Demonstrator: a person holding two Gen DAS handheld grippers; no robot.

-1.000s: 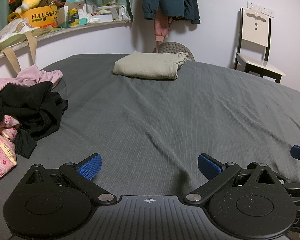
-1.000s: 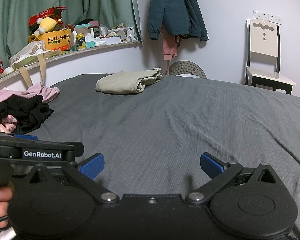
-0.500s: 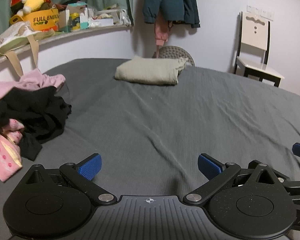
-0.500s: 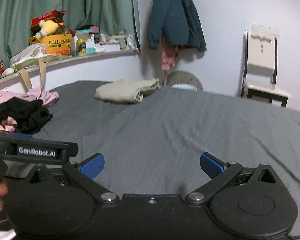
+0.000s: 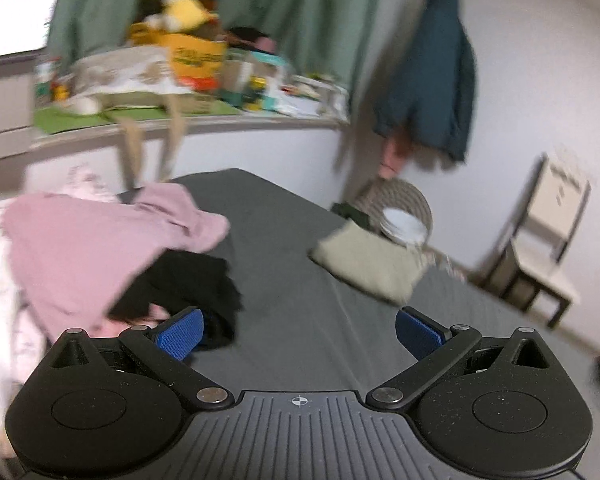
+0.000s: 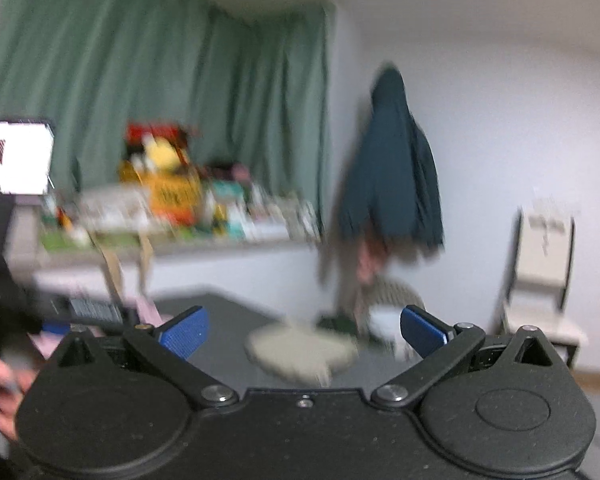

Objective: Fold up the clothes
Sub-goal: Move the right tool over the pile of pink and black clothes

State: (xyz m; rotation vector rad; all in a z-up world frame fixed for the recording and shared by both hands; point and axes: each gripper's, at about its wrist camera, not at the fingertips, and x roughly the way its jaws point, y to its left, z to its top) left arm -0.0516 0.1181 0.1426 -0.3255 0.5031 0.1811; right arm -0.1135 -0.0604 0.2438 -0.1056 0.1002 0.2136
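Ribbed blue pads (image 5: 180,333) face each other across a wide gap on the left hand-held gripper (image 5: 298,332), its black linkage arms spread and nothing between them; the right hand-held gripper (image 6: 303,331) stands spread just as wide and equally empty, with matte black round housings below its pads. Beneath the left one lies the bed (image 5: 292,280), covered in a dark grey sheet with shallow creases. Just beyond the left pad sits a heap of unfolded clothes: a soft pink garment (image 5: 80,248) draped over a crumpled black garment (image 5: 188,280), the heap's left part cut off by the frame edge and washed out. Farther across the sheet, well apart from the heap, rests a folded olive-beige garment (image 5: 370,268), a flat squarish bundle; in the right wrist view it is only a pale smear (image 6: 300,350). Behind it a round woven basket (image 5: 400,204), a dark teal jacket (image 5: 428,80) hanging on the white wall, a pale chair (image 5: 548,240), green pleated curtains (image 6: 160,80) and a cluttered shelf (image 5: 188,120) are all motion-blurred, labels unreadable. Part of a hand (image 6: 0,380) shows at the right view's left edge.
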